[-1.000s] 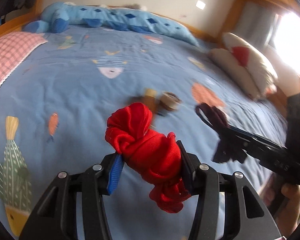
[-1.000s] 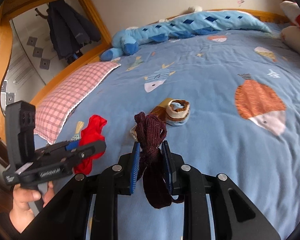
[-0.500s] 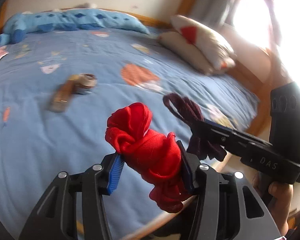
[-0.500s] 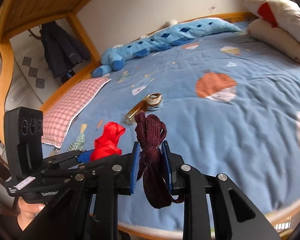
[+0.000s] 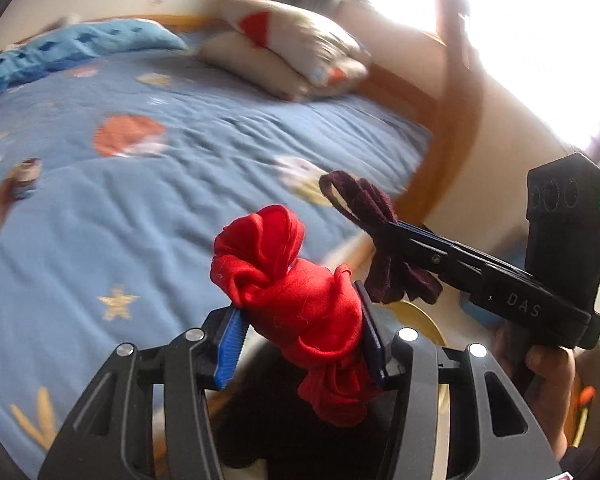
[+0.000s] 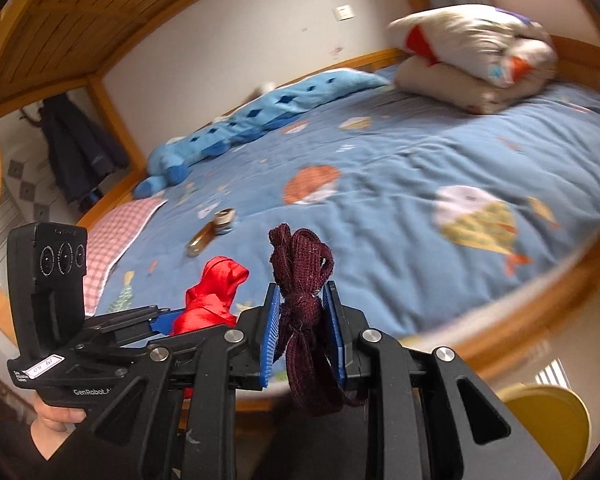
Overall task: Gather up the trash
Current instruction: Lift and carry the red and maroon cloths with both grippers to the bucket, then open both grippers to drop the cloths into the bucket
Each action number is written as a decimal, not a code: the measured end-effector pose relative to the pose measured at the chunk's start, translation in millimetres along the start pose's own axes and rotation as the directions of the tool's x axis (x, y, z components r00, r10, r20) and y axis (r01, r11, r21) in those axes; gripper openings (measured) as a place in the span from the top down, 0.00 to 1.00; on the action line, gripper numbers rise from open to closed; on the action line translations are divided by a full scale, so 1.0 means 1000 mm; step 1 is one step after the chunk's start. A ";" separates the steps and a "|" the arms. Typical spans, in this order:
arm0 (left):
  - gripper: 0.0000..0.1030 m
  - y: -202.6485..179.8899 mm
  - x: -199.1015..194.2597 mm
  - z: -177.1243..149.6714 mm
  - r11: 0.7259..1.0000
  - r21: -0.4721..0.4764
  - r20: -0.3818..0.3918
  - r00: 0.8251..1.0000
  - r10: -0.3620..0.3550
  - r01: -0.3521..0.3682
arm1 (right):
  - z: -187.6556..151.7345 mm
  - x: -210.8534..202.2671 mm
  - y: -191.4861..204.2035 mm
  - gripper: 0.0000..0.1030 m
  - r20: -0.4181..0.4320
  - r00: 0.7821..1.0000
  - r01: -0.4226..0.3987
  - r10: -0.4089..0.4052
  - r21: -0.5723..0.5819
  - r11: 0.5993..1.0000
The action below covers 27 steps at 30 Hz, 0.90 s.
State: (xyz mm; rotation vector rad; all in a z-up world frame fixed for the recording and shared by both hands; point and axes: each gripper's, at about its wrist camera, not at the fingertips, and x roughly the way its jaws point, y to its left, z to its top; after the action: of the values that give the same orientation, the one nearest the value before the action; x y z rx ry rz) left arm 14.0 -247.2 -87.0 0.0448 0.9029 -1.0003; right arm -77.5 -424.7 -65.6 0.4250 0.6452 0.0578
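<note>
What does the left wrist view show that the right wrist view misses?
Only the left wrist view shows the bright window. Only the right wrist view shows the pink checked pillow and hanging dark coats. Both show the left gripper shut on the red cloth, the right gripper shut on the maroon knit strip, and the blue bedspread.

A blue bedspread (image 6: 400,184) printed with fish and stars covers the bed, whose wooden frame (image 6: 512,292) curves along its edge. At about one o'clock in the right wrist view a folded cream quilt with red patches (image 6: 476,56) sits by the headboard, with a long blue plush toy (image 6: 260,116) at eleven o'clock along the wall, a pink checked pillow (image 6: 116,236) at nine and dark coats (image 6: 80,148) hanging beyond it. A yellow round object (image 6: 548,424) shows at five o'clock below the bed edge, and a bright window (image 5: 520,32) fills the left wrist view at one o'clock.
</note>
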 end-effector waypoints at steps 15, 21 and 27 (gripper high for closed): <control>0.51 -0.130 0.064 -0.033 0.951 0.239 -0.176 0.972 -0.155 0.195 | -0.079 -0.117 -0.090 0.78 0.044 0.969 0.231 -0.242 0.178 0.957; 0.51 -0.167 0.092 -0.054 0.924 0.294 -0.266 0.949 -0.167 0.245 | -0.112 -0.145 -0.126 0.78 0.014 0.940 0.324 -0.340 0.267 0.907; 0.50 -0.179 0.115 -0.064 0.919 0.277 -0.339 0.923 -0.181 0.282 | -0.137 -0.161 -0.152 0.78 -0.026 0.925 0.365 -0.378 0.329 0.871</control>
State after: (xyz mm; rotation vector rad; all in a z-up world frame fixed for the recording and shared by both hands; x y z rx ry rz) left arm -133.7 -403.9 -142.6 0.3859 1.0360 -1.3869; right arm -299.4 -542.3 -132.7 0.6151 0.6903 -0.4328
